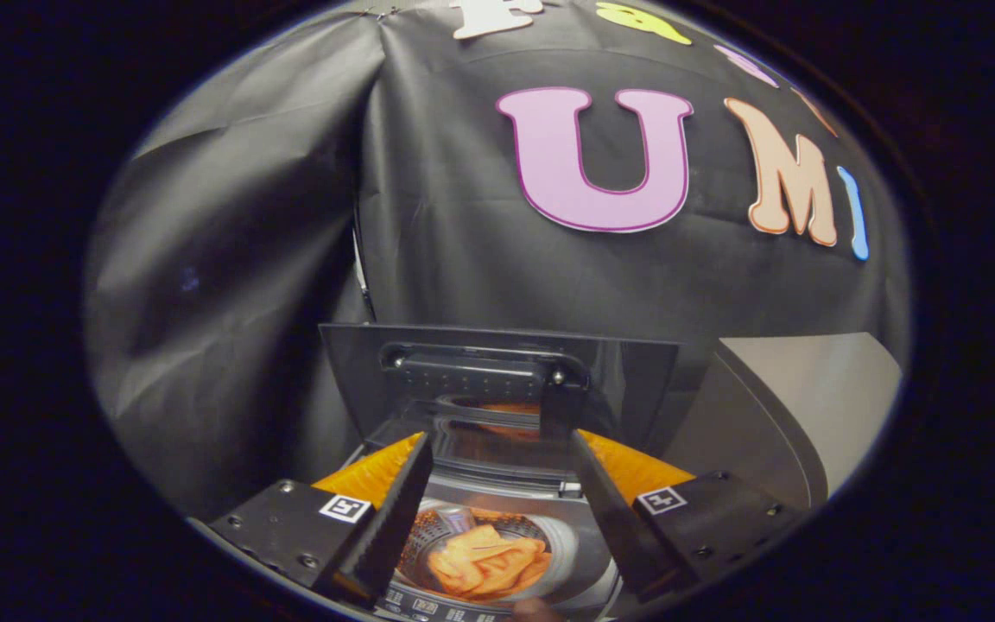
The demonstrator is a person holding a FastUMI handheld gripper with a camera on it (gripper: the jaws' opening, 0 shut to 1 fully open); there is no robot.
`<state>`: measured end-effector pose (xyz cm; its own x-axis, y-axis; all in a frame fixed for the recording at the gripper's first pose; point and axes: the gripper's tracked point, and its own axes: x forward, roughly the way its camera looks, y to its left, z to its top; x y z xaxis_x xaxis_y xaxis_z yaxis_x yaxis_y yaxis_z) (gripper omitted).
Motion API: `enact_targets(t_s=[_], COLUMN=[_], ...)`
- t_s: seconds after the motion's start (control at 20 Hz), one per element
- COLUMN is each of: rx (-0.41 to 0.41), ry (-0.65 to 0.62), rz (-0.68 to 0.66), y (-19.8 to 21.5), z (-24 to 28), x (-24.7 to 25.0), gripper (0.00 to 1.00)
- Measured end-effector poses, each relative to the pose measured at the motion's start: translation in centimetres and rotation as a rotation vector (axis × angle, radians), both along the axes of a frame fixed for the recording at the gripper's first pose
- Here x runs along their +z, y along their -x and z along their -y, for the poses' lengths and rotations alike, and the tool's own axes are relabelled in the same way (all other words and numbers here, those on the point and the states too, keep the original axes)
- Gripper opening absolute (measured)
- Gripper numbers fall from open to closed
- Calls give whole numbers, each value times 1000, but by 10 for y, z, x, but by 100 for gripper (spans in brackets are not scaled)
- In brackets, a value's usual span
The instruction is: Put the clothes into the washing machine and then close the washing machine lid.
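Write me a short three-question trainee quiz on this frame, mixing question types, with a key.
1. True or false: the washing machine lid stands raised behind the drum.
2. Multiple choice: where is the orange garment? A) pinched between the fingers; B) lying inside the drum; C) draped over the lid.
3. Short answer: what are the fingers of the gripper doing?

Key
1. True; the lid stands up behind the opening and mirrors the drum.
2. B; the garment lies crumpled in the drum below the fingers.
3. They are spread apart and hold nothing, with the open drum seen between them. The clothes step looks done; closing the lid remains.
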<state>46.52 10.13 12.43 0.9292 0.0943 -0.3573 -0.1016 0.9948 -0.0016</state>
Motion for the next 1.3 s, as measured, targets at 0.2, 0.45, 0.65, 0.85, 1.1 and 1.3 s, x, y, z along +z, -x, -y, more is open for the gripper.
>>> enact_targets(t_s=[0.2, 0.45, 0.65, 0.85, 1.1, 1.3], rx=[31, -2, -47, -120, -194, -258], ry=[41, 87, 92, 113, 114, 53], rz=[79, 195, 221, 184, 168, 130], y=[7, -7, -35, -74, -116, -137], z=[2, 12, 12, 20, 32, 42], x=[23, 55, 67, 62, 59, 49], gripper=[96, 96, 98, 98, 97, 97])
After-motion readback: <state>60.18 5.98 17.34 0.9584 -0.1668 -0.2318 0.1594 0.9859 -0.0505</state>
